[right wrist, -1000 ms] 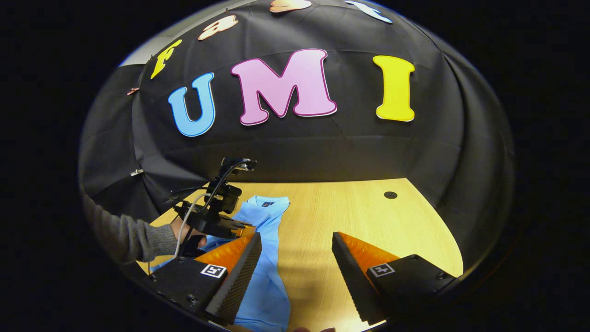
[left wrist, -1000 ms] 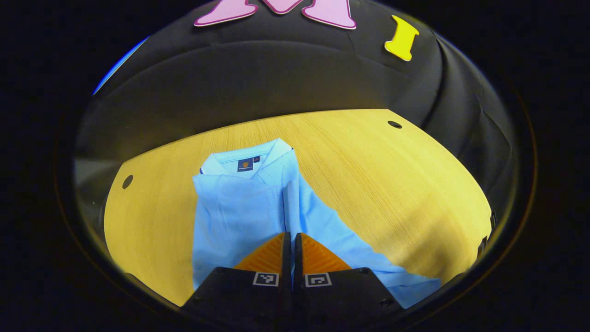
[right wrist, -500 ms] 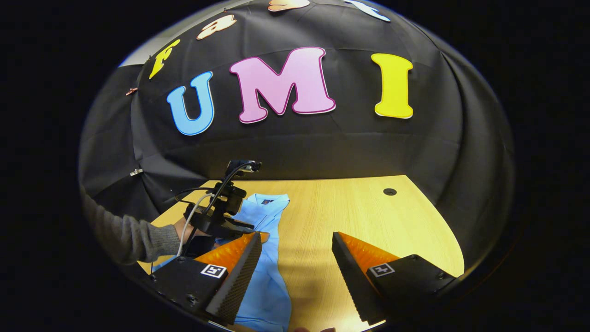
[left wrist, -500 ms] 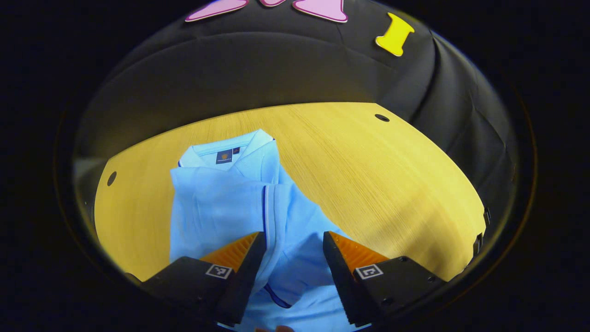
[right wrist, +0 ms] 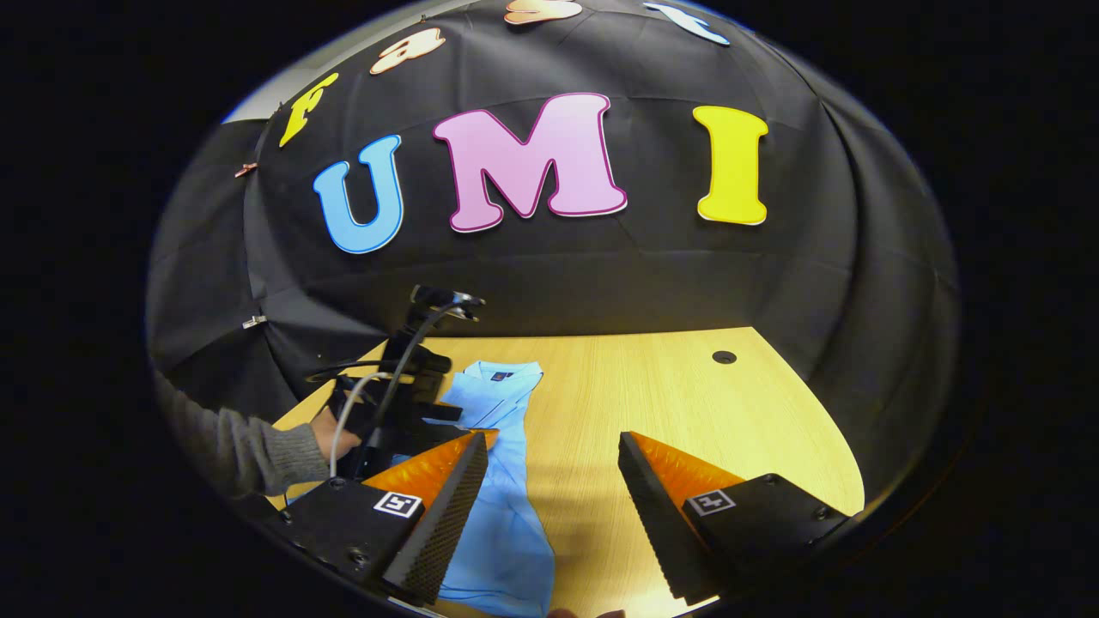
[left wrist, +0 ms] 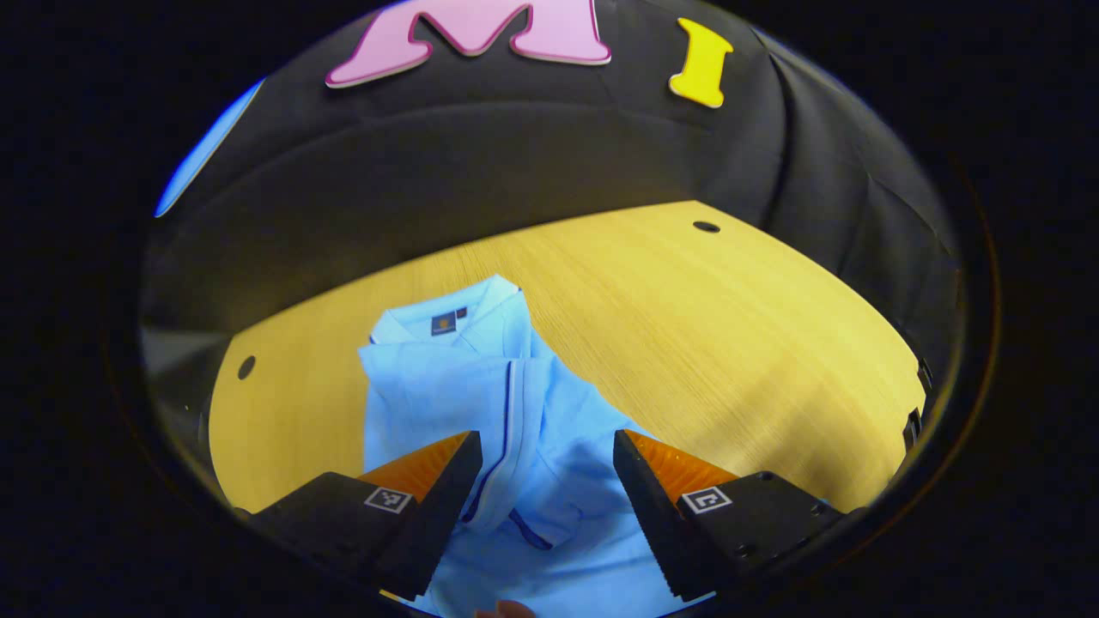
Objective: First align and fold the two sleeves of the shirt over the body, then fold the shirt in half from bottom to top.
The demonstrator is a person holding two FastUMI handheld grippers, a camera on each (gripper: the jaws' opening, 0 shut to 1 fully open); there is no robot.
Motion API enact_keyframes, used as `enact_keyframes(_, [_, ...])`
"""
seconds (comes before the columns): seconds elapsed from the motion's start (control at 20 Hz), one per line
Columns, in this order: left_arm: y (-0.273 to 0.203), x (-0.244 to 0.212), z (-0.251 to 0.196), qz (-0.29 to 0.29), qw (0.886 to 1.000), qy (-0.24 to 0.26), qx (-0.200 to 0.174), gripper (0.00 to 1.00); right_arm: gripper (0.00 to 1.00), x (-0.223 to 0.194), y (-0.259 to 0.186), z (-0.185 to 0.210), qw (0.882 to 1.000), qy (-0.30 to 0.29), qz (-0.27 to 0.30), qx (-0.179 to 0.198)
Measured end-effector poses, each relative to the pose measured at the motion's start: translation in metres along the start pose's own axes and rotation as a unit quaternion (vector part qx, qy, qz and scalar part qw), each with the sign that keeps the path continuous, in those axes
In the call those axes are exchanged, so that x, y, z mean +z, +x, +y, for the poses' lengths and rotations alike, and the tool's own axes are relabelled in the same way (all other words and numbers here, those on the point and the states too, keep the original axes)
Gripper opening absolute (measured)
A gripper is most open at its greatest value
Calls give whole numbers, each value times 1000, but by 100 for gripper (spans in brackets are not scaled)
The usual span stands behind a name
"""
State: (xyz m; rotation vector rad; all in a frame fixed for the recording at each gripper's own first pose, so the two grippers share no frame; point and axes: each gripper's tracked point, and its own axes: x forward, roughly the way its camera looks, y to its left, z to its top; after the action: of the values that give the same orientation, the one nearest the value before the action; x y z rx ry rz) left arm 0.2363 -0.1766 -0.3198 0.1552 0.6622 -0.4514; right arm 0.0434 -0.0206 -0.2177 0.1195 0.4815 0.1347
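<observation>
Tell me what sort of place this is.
Likely a recording booth, not a home: a black cloth wall behind a bare wooden table with cable holes, and one shirt laid out for folding.

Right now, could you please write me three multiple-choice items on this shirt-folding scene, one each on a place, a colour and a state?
1. Where does the shirt lie?
A. On the wooden table
B. On the floor
C. On a hanger

2. What colour is the shirt?
A. Red
B. Light blue
C. White

3. How does the left gripper stand?
A. Shut on the collar
B. Shut on a sleeve
C. Open above the shirt

Answers: 1 A, the shirt rests on the wood surface; 2 B, the cloth is pale blue; 3 C, its fingers stand apart with cloth showing between them.
</observation>
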Motion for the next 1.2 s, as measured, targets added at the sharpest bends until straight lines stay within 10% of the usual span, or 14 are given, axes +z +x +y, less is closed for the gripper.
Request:
enact_keyframes(0.5, [-202,-96,21,-17,997,-39,60,99,95,-67,-44,28,997,-25,75,-6])
enact_keyframes(1.2, [-245,-255,52,125,983,-102,88,99,96,-215,-81,31,967,-6,249,-47])
